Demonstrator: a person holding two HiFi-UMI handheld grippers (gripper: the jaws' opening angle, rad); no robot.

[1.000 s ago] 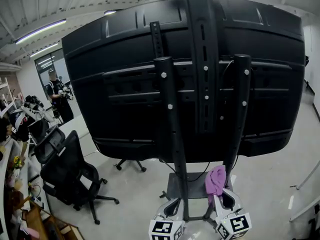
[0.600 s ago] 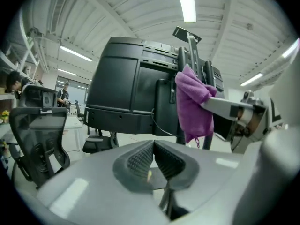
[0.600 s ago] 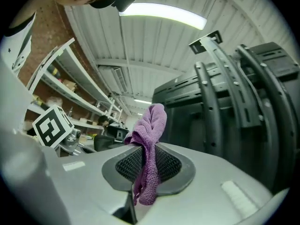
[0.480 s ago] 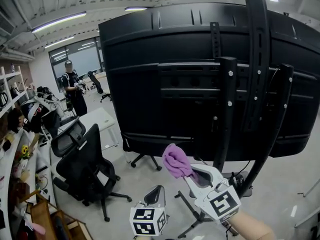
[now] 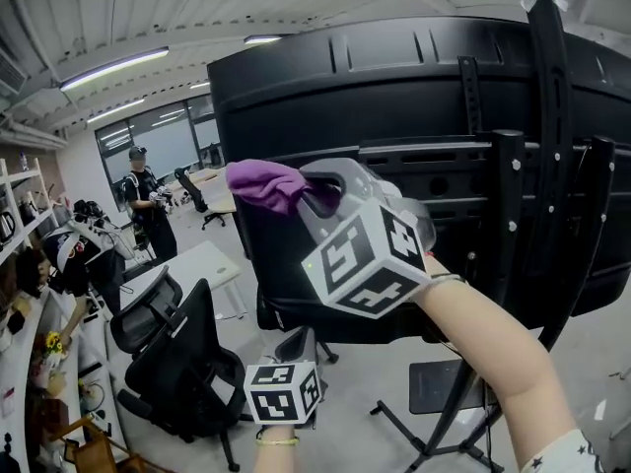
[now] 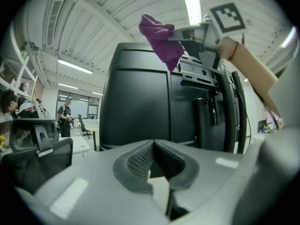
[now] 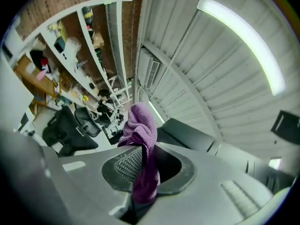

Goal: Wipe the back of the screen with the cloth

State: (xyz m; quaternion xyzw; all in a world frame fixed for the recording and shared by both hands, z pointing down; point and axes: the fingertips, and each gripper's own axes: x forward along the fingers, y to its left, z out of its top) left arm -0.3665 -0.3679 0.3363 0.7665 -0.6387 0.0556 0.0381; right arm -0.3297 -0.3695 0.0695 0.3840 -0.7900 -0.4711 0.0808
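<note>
The black back of the big screen (image 5: 434,97) on its wheeled stand fills the head view. My right gripper (image 5: 317,191) is raised in front of the screen's upper left part, shut on a purple cloth (image 5: 264,183) that sticks out to the left. In the right gripper view the cloth (image 7: 140,139) hangs pinched between the jaws. From below, the left gripper view catches the cloth (image 6: 161,41) against the screen back (image 6: 140,107). My left gripper (image 5: 293,345) is low in the head view, its jaws closed together with nothing in them (image 6: 152,161).
The screen stand's black posts (image 5: 505,264) and base plate (image 5: 439,387) are at the right. Black office chairs (image 5: 173,363) stand at the lower left, with a white desk (image 5: 192,264) behind them. A person (image 5: 148,210) stands far left. Shelves line the left wall.
My right gripper has lifted the purple cloth from near the stand's base up to the screen's upper left back. The head view has swung to the left.
</note>
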